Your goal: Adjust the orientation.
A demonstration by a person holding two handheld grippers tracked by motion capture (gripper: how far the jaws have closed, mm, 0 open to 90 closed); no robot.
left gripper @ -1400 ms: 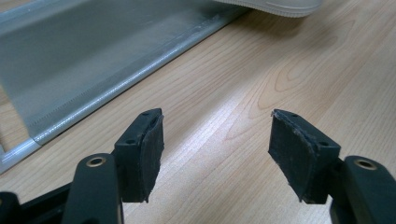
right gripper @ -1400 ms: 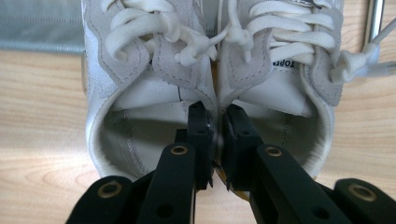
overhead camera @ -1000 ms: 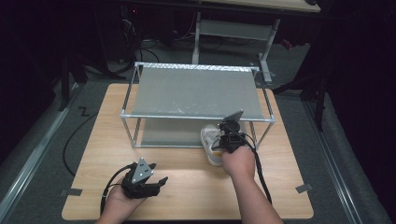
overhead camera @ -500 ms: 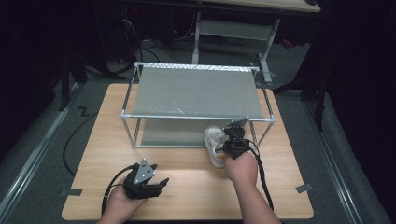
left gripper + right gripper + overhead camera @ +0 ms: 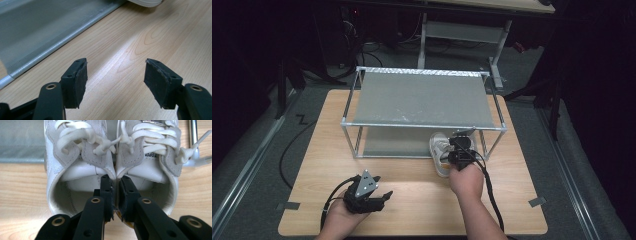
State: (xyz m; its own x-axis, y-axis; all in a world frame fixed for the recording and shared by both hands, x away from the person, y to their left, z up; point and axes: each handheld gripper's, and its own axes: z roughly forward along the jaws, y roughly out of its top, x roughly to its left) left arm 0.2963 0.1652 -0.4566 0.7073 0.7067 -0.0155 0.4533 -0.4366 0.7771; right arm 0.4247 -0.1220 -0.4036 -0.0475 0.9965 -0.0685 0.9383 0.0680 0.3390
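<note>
the right hand-held gripper (image 5: 115, 195) is clenched on the touching inner collars of a pair of white lace-up sneakers (image 5: 110, 157) at the grey metal-framed shelf (image 5: 422, 100) on the wooden surface (image 5: 412, 175), while the left hand-held gripper (image 5: 115, 80) rests released, jaws apart, above bare wood.

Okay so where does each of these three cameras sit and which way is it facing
High view: above the person's table edge, looking forward and down on the light wooden table and grey two-level metal shelf rack; both forearms enter below.
Left gripper view: rides the left gripper, facing bare wood between open jaws.
Right gripper view: rides the right gripper, facing the pair of white lace-up sneakers, pinching their inner collars together.
Shared: sneakers, rack and table appear in the high view too.
</note>
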